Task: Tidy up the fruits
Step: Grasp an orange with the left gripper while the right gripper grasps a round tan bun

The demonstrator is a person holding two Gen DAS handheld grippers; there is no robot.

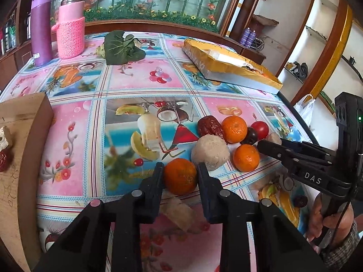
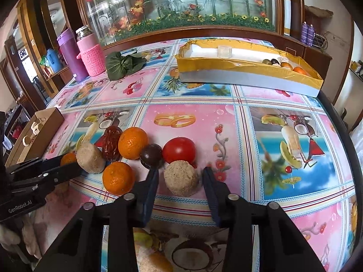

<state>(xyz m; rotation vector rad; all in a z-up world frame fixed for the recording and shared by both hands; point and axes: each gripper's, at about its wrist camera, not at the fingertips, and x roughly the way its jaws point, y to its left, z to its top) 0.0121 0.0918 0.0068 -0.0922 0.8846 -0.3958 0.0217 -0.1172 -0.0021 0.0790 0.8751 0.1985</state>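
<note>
On the far left of my left wrist view sits a cardboard box (image 1: pixel 25 122) on the table (image 1: pixel 68 136), with a purple bottle (image 1: pixel 40 27) and a pink bottle (image 1: pixel 70 27) behind it and a green leaf (image 1: pixel 122 47) beside them. My left gripper (image 1: pixel 180 176) has its fingers on either side of an orange (image 1: pixel 180 175), close against both flanks, though I cannot tell whether they actually press it. Just right of that orange lies a beige cake (image 1: pixel 210 151), then a second orange (image 1: pixel 246 158); behind these are a red date (image 1: pixel 209 125), a third orange (image 1: pixel 234 129), a dark plum (image 1: pixel 250 136) and a tomato (image 1: pixel 259 129). Further right, my right gripper (image 2: pixel 180 179) is spread wide around a second beige cake (image 2: pixel 181 178), with clear gaps on both sides, touching neither. At the far right edge stands the yellow tray (image 2: pixel 226 68), holding a few fruits at its right end.
</note>
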